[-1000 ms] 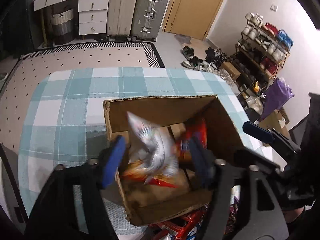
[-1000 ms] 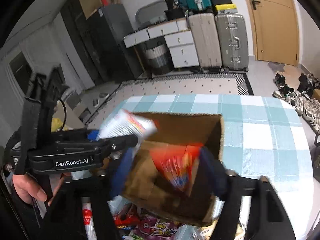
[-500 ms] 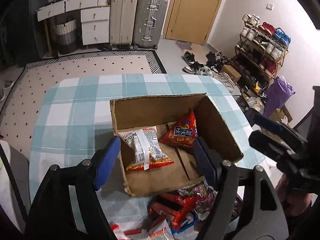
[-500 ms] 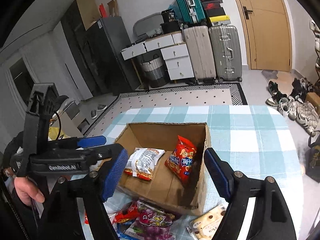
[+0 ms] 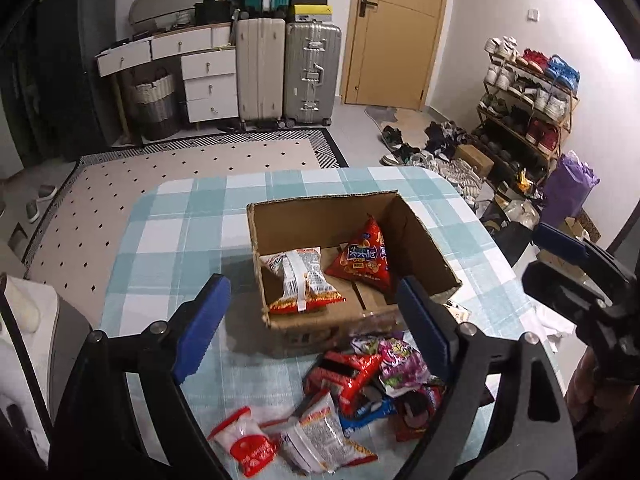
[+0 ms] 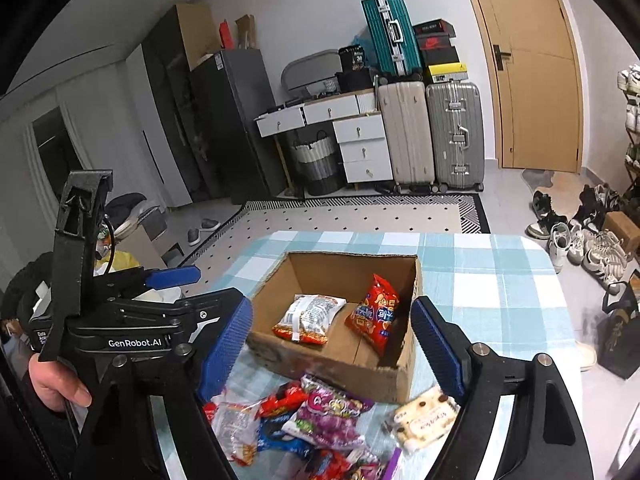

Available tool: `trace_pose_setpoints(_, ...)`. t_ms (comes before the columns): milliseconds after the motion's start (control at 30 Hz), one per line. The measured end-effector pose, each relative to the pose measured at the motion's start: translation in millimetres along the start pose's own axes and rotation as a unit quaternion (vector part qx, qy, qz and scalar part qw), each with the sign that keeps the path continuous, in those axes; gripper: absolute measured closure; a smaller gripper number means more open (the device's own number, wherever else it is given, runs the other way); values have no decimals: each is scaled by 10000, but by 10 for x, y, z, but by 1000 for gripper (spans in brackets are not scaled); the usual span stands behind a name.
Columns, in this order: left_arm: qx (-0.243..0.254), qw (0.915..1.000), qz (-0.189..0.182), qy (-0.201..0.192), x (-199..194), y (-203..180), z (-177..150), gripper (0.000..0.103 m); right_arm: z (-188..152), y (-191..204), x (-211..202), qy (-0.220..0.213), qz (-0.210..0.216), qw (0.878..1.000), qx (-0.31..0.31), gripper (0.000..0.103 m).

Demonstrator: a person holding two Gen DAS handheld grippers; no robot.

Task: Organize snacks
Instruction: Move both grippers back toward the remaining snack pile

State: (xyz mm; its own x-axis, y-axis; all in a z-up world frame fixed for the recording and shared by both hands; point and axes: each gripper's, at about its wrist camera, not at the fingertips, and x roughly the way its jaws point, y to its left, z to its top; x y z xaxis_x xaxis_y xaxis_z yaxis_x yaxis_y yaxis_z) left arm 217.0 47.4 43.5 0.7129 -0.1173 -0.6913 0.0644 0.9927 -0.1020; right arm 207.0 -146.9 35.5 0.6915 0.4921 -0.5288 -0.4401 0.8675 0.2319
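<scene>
**Two packets boxed, the pile waiting**

We stood between picks. The cardboard box (image 5: 416,240) sat on the checked tablecloth (image 5: 176,232), and two snacks lay inside it: a white-and-orange packet (image 5: 300,280) flat on the box floor and a red triangular packet (image 5: 362,258) leaning toward the right wall. Our left gripper (image 5: 316,320) hung above the near edge of the box with its jaws opening and nothing between them. Our right gripper (image 6: 332,340) was likewise empty, jaws opening, the box framed in its gap.

The rest of the snacks lay in a loose pile (image 5: 360,384) on the cloth just in front of the box: a purple packet (image 6: 328,412), red wrappers, a white pouch with a red label (image 5: 244,444) and a pale biscuit pack (image 6: 424,420) to the right.

We judged the task barely begun. The next move called for lowering each gripper onto a separate packet at the pile's edge, closing on the crinkly film without catching a neighbour.
</scene>
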Motion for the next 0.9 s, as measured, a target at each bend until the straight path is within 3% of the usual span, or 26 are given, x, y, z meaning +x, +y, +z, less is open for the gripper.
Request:
trace_pose_setpoints(333, -29, 9997, 129, -202, -557, -107, -368, 13, -242, 212, -558, -228, -16, 9997, -22, 16)
trace_pose_setpoints(500, -52, 9994, 115, -315, -786, -153, -523, 3, -380, 353, -794, -312, -14, 9995, -97, 14)
trace_pose_setpoints(900, -151, 9981, 136, -575, -1294, -213, -979, 1, -803, 485, -1210, -357, -120, 9992, -144, 8)
